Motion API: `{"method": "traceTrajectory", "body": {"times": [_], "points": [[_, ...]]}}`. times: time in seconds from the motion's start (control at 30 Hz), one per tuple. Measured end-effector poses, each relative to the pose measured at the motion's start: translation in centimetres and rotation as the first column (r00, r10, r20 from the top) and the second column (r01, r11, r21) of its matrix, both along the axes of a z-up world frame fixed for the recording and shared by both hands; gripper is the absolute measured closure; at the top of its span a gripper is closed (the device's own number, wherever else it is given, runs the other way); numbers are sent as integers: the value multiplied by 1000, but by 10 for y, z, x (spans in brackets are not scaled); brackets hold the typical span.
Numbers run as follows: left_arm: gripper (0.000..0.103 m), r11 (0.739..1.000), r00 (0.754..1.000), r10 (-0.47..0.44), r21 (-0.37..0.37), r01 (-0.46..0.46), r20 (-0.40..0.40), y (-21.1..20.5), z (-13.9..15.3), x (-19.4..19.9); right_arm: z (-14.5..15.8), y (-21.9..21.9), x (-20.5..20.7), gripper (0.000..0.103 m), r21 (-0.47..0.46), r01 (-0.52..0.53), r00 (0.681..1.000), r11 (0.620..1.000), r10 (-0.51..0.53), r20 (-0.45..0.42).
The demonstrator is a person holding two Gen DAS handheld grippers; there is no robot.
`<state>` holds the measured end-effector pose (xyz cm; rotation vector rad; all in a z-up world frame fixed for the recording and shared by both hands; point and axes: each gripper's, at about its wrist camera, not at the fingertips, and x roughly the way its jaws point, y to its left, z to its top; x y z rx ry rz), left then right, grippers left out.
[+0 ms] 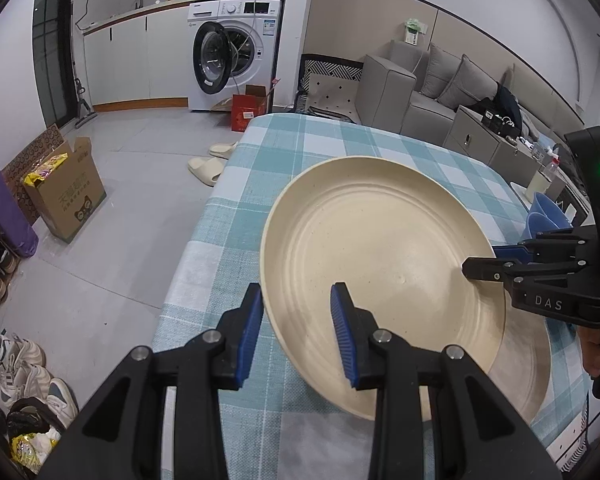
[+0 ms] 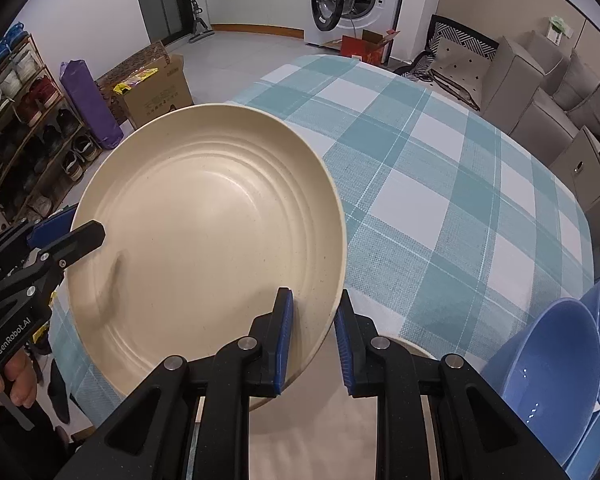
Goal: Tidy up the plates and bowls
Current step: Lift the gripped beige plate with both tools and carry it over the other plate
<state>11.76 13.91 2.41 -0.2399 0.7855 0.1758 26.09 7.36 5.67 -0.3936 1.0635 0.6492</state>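
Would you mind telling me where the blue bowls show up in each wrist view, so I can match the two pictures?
Left wrist: the blue bowls sit small at the right edge, behind the right gripper.
Right wrist: the blue bowls fill the lower right corner, large and close.
Shared landmark: the cream plate held over the checked tablecloth.
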Motion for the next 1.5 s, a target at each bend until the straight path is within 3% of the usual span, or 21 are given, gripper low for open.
{"method": "traceTrajectory", "body": {"times": [0.63, 1.5], "points": [[70, 996, 996, -89, 14, 89, -6, -37, 1, 4, -2, -45, -17, 82, -28, 42, 999, 999, -42, -16], [70, 972, 972, -231, 24, 232, -35, -94, -13, 12, -16, -117, -42, 82, -54, 111, 993, 992, -113, -45]]}}
